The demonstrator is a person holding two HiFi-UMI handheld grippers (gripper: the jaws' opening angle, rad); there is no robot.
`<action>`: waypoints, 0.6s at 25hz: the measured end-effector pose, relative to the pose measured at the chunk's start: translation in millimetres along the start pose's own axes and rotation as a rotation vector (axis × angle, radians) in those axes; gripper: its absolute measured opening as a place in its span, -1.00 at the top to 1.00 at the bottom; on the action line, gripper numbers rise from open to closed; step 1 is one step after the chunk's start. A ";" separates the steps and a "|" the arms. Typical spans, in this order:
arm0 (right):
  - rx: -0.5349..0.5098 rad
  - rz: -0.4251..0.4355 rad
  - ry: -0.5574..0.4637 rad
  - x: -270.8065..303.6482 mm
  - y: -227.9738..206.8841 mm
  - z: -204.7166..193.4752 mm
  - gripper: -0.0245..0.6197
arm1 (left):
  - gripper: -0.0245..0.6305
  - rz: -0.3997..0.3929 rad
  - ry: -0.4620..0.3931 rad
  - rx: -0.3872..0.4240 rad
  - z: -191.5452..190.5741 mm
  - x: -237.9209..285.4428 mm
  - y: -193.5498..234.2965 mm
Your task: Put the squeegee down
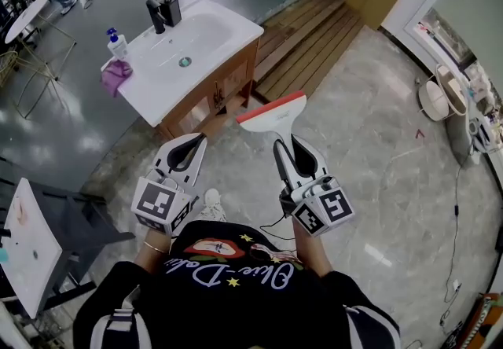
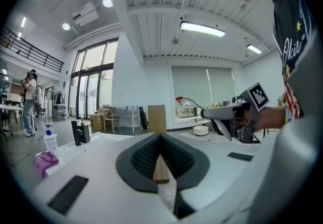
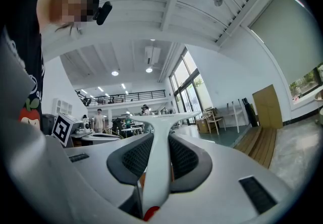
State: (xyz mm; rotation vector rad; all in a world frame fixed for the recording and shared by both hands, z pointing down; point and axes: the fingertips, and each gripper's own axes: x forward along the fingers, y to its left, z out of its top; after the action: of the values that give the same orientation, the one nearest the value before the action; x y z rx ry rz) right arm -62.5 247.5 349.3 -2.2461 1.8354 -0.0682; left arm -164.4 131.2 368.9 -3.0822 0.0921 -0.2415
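Squeegee [image 1: 271,114] handle clamped btwn right gripper [image 1: 293,155] jaws, blade out past tips at 12 o'clock, above floor [image 1: 369,143]; sink [image 1: 244,29] at 10. Left gripper [image 1: 189,149] jaws closed, empty.

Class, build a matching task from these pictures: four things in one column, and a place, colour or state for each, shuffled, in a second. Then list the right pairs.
Things
1. squeegee
2. cloth
3. soap bottle
4. faucet

Descriptions
a. black, at the edge of the basin
b. clamped in the right gripper
c. purple, on a corner of the counter
d. blue pump top

Pairs: 1-b, 2-c, 3-d, 4-a
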 end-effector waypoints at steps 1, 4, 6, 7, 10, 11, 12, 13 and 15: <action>0.002 -0.001 0.001 2.2 -1.0 -0.7 0.59 | 0.95 -0.002 0.002 0.000 -0.5 1.7 1.6; 0.008 -0.004 0.003 9.6 -4.8 -1.4 0.59 | 0.95 -0.004 0.004 -0.004 -1.5 7.1 8.2; 0.007 -0.004 0.006 14.7 -7.6 -2.1 0.59 | 0.95 -0.002 0.003 -0.006 -1.4 10.9 12.7; 0.006 -0.003 0.009 16.7 -8.9 -2.4 0.59 | 0.95 -0.002 0.002 -0.006 -1.2 12.9 14.2; 0.007 -0.001 0.013 23.1 -12.6 -2.8 0.59 | 0.95 -0.002 0.001 -0.007 -1.2 17.8 18.6; 0.008 -0.001 0.015 25.7 -13.3 -3.1 0.59 | 0.95 -0.001 0.002 -0.008 -1.2 18.8 21.1; 0.009 0.000 0.017 28.5 -13.7 -3.4 0.59 | 0.95 0.001 0.002 -0.009 -1.0 19.8 23.8; 0.008 0.001 0.019 31.3 -14.0 -3.5 0.59 | 0.95 0.003 0.002 -0.010 -0.7 20.7 26.7; 0.001 0.004 0.021 37.1 -14.6 -3.0 0.59 | 0.95 0.005 0.000 -0.011 -0.4 22.6 32.2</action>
State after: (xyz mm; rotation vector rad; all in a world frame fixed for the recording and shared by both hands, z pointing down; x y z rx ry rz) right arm -41.3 213.7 351.0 -2.2495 1.8504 -0.0926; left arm -143.9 97.6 371.0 -3.0923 0.1018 -0.2409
